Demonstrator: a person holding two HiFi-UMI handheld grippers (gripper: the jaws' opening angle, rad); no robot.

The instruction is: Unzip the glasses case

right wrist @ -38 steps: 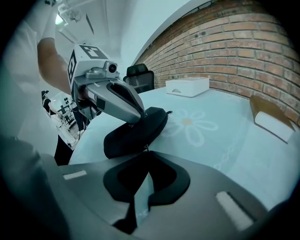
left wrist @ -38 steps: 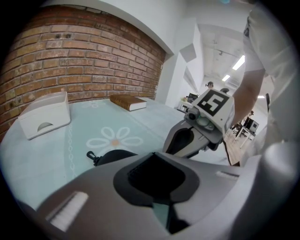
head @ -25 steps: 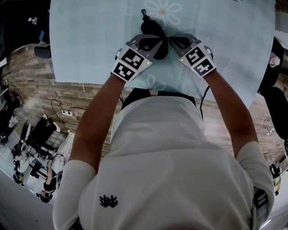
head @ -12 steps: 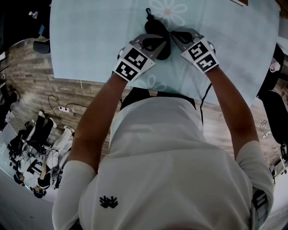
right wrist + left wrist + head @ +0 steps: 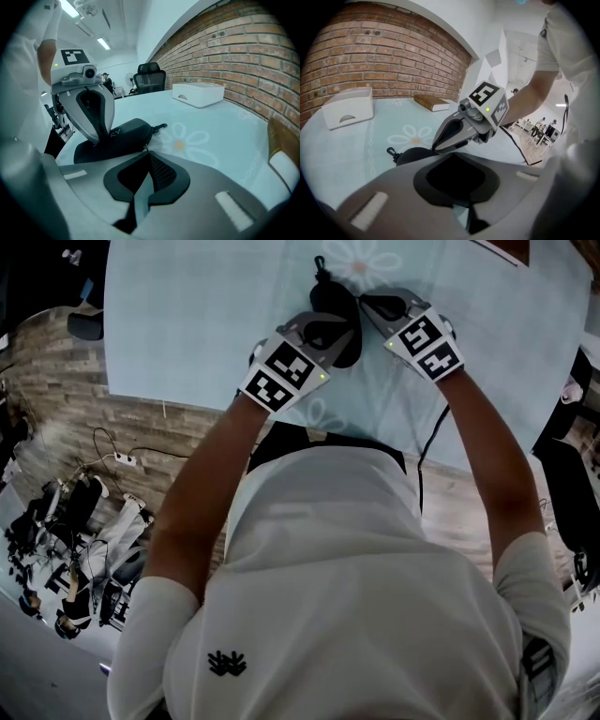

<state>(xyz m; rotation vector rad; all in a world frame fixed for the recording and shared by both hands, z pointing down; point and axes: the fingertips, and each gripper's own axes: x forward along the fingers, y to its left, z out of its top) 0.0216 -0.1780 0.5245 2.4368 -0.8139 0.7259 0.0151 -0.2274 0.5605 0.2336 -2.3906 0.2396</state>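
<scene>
The black glasses case [image 5: 330, 298] lies on the pale blue tablecloth [image 5: 187, 324], a small clip at its far end [image 5: 321, 262]. My left gripper [image 5: 339, 332] is shut, its tips down on the case's near part. In the right gripper view that left gripper [image 5: 100, 137] stands on top of the case [image 5: 126, 133]. My right gripper [image 5: 367, 302] is shut at the case's right side. Its tips [image 5: 145, 151] pinch a small metal zipper pull. In the left gripper view the case [image 5: 412, 153] shows only partly behind my own jaws.
A white box [image 5: 347, 110] and a brown book [image 5: 433, 103] sit at the far side by the brick wall. A daisy print [image 5: 361, 263] lies just beyond the case. The table's near edge [image 5: 187, 407] runs under my forearms. An office chair [image 5: 150, 77] stands past the table.
Both grippers stay at the case. The right gripper has slid a little toward the case's far end. The head view has shifted slightly.
</scene>
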